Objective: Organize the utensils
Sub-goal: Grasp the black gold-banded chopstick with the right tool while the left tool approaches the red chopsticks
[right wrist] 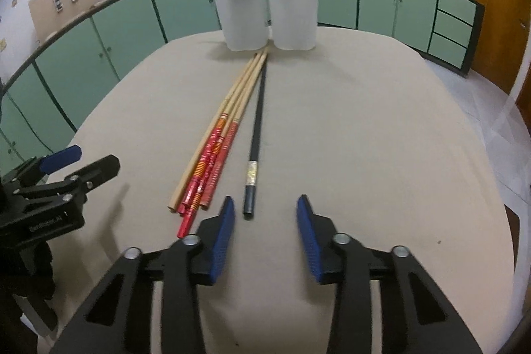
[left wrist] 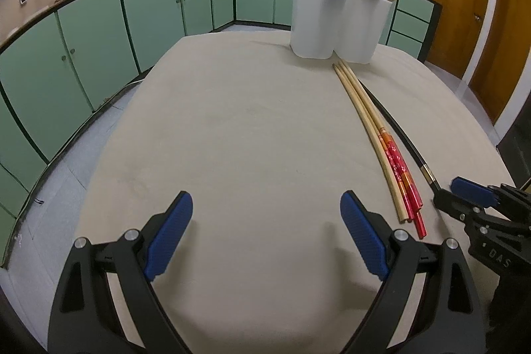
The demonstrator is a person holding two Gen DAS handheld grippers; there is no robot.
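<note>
Two blue-padded grippers are hovering open: the right gripper (right wrist: 265,233) is lining up on the slim black chopstick (right wrist: 257,125) lying before the white plastic utensil holder (right wrist: 265,12). Left gripper (left wrist: 265,234) is waiting wide and empty, left of the chopstick.

Table (right wrist: 365,128): utensil holder (right wrist: 265,12) stands at the far edge, two compartments side by side, with utensils upright in each. Chopstick bundle (right wrist: 219,138) lies on the table in front of the holder, tips near its base, running back toward the near edge. Single chopstick (right wrist: 257,128) lies just right of the bundle.
</note>
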